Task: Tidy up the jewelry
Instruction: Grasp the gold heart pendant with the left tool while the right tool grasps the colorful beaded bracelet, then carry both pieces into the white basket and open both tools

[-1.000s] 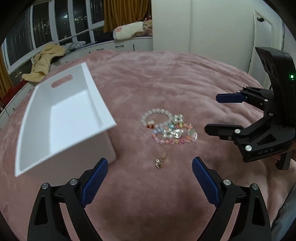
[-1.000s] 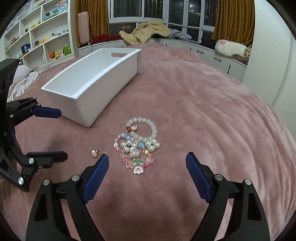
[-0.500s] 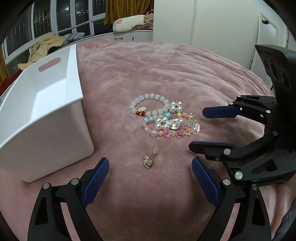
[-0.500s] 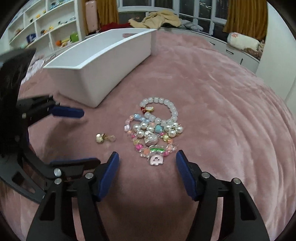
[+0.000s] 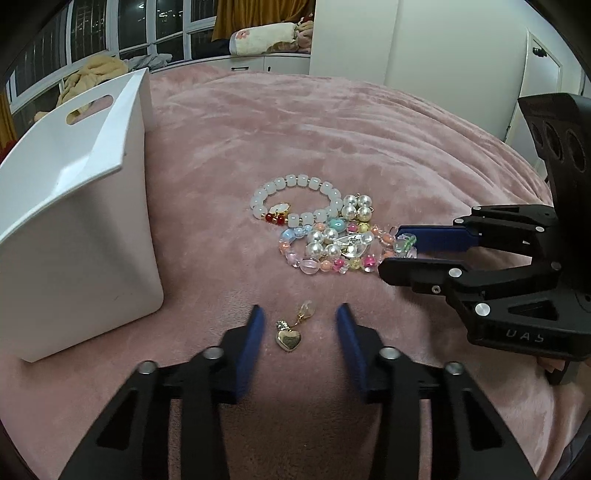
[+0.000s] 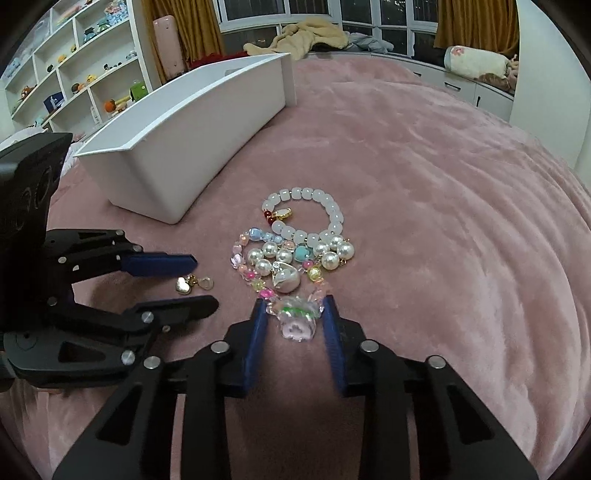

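Observation:
A pile of bead bracelets [image 5: 325, 236] lies on the pink blanket, also in the right wrist view [image 6: 295, 251]. A gold heart pendant [image 5: 289, 336] lies apart, near me. My left gripper [image 5: 298, 314] is open and low, its fingers either side of the pendant, not touching it. In the right wrist view it [image 6: 205, 282] straddles the pendant [image 6: 183, 285]. My right gripper [image 6: 293, 308] is open, its fingers closely flanking a pink-and-green charm [image 6: 297, 319] at the pile's near end. In the left wrist view it [image 5: 391, 251] sits at the pile's right edge.
A white plastic bin [image 5: 77, 206] with a handle slot stands left of the jewelry, open side up; it also shows in the right wrist view [image 6: 192, 125]. Shelves [image 6: 74, 74] and a window ledge with clothes [image 6: 310, 33] lie beyond the bed.
Both grippers moved down and forward toward the jewelry and narrowed. The left now straddles the pendant, the right the charm at the pile's near end.

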The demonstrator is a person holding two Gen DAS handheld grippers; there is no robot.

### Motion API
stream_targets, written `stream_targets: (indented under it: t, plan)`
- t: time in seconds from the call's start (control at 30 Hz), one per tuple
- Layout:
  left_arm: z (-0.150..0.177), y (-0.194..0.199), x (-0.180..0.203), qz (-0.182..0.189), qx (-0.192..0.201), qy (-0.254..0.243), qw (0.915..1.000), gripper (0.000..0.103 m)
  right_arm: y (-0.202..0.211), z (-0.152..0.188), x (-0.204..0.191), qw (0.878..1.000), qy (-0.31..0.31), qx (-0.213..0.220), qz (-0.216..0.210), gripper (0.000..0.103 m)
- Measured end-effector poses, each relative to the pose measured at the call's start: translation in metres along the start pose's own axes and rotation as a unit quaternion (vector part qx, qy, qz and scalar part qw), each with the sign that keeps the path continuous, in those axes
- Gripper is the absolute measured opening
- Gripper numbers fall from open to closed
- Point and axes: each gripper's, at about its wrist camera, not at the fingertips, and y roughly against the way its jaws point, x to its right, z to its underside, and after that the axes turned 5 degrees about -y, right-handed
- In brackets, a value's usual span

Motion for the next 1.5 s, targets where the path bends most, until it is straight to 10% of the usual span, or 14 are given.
stream_targets:
  t: [0.2,1.5]
  plan:
    - [0.004,0.003,-0.002,0.013,-0.002,0.008,0.9999,0.016,0.006,-0.001,0.001,1.000,0.000,0.014,0.001,0.023]
    - [-0.051,0.108,-0.023,-0.018,0.060,-0.009,0.9980,0.015,0.081,-0.043,-0.034,0.994,0.007,0.107,0.013,0.023]
